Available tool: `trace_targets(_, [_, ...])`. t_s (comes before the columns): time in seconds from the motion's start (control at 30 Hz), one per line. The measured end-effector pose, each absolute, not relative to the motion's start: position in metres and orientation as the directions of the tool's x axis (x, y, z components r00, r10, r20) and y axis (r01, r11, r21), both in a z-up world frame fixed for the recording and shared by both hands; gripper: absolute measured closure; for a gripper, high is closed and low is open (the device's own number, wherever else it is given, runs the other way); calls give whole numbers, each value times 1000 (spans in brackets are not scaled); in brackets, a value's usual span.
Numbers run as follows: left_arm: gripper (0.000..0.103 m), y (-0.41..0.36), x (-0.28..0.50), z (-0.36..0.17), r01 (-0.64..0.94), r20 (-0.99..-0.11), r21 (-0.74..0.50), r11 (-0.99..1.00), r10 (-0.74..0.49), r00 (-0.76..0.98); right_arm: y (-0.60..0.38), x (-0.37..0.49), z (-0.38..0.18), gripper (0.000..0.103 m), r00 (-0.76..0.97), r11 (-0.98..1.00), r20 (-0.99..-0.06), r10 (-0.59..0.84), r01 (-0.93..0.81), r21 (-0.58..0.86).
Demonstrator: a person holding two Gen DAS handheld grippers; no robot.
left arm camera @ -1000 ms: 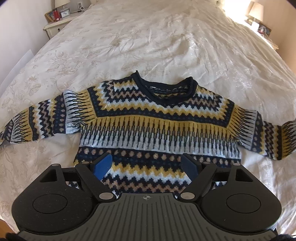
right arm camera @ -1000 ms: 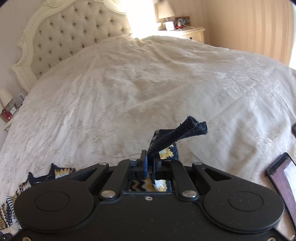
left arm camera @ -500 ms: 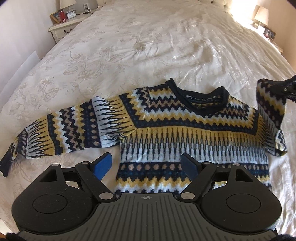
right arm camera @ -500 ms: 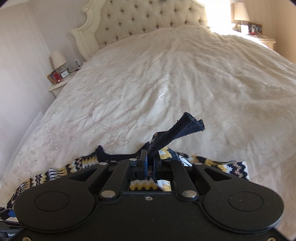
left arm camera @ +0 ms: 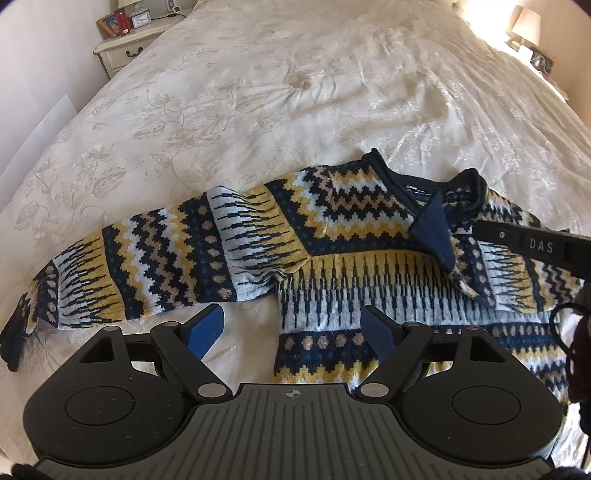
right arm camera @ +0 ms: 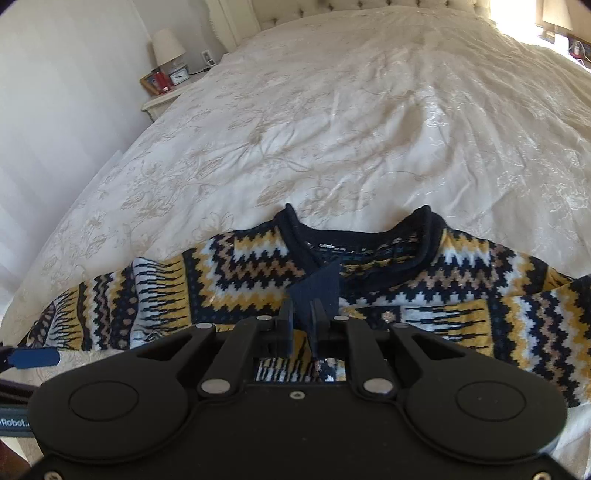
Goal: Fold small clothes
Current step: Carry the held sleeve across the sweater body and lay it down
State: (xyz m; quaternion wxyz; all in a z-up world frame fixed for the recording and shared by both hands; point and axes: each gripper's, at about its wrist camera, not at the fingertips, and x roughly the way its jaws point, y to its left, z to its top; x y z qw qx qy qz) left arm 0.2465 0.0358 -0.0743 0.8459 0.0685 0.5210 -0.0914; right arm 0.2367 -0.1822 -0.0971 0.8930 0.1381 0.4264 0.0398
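Observation:
A small navy, yellow and white patterned sweater (left arm camera: 354, 236) lies face up on the cream bedspread (left arm camera: 295, 92). Its left sleeve (left arm camera: 140, 254) is stretched out flat. Its right sleeve (right arm camera: 461, 314) is folded in across the chest. That sleeve's navy cuff (right arm camera: 319, 291) stands up just below the collar (right arm camera: 354, 240). My right gripper (right arm camera: 302, 321) has its jaws opening, with the cuff between them and a gap beside one pad. My left gripper (left arm camera: 291, 328) hovers open over the sweater's lower left edge, holding nothing.
A nightstand (right arm camera: 162, 99) with a lamp, a clock and a picture frame stands left of the bed. Another lamp (left arm camera: 528, 26) is at the far right. The bedspread beyond the collar is bare. A tufted headboard is at the far end.
My right gripper carried the right sleeve inward over the chest and lowered it near the collar, then its jaws loosened. My left gripper slid left along the sweater's lower edge.

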Motion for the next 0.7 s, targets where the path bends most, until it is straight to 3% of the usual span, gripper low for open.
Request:
trace_targets(0.13, [22,30,254,-79,248,-893,-5,969,-116,435,-185,224,-102,59,624,959,-764,166,80,273])
trace_targets(0.37, [23,4,271,-105,323,-905,-19,946,-154,397,-209,194,-118,55,580,949,-810,82,203,241])
trace_targets(0.53, [32,-16,287,-135,361,-922,-100,927,-223,317,-223,170,-128,54,548,930,-835,51,278,239])
trace_targets(0.7, [32,-34,304,-160,356,-928,-148,923,-254,271,-227,156,-135,54,530,913,-847,42,324,248])
